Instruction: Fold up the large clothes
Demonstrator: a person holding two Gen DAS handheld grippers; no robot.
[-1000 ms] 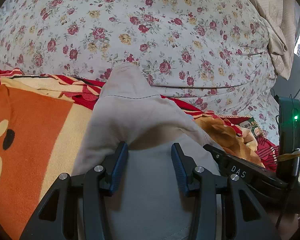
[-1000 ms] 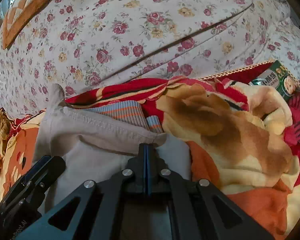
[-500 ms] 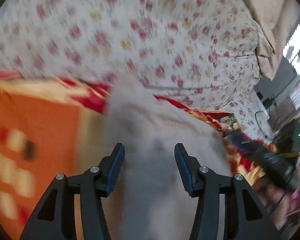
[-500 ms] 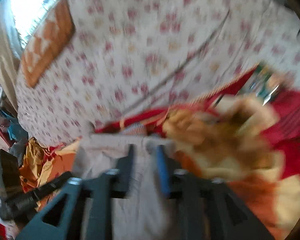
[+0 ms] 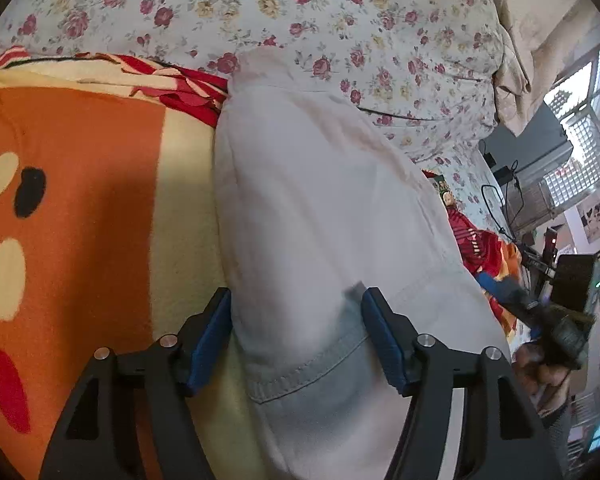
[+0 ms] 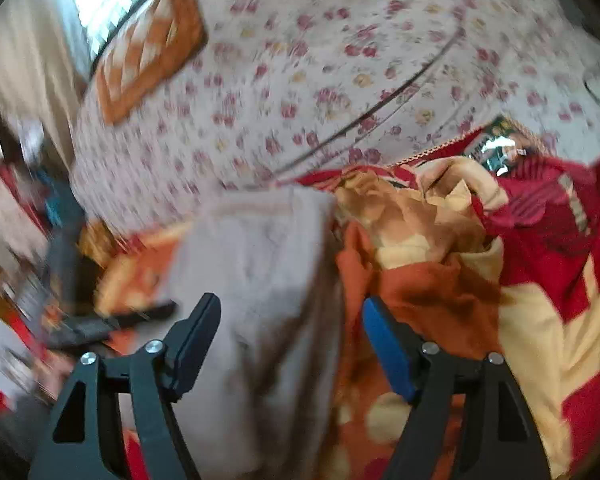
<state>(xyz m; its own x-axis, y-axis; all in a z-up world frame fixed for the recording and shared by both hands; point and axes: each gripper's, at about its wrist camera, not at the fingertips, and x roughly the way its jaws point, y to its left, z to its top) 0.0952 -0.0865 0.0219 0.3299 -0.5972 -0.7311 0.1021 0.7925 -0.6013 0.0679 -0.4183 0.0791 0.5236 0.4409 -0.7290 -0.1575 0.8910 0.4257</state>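
A folded light grey garment point(image 5: 316, 216) lies lengthwise on an orange, cream and red blanket point(image 5: 80, 200). A stitched hem crosses it near my left gripper point(image 5: 296, 320), which is open and empty just above the cloth, one finger at the garment's left edge. In the blurred right wrist view the same garment point(image 6: 260, 280) runs away from me. My right gripper point(image 6: 292, 320) is open and empty over its right edge. The right gripper also shows in the left wrist view point(image 5: 556, 312) at the far right.
A floral bedsheet point(image 5: 340, 20) covers the bed beyond the blanket. Crumpled orange and red blanket folds point(image 6: 480, 240) lie right of the garment. A small green packet point(image 6: 496, 140) lies beyond them. A window point(image 5: 580, 140) and cables are at the right.
My right gripper opened and let go of the garment, then pulled back. Both grippers have drawn back. The garment's top layer now lies flat, covering the striped cloth seen earlier.
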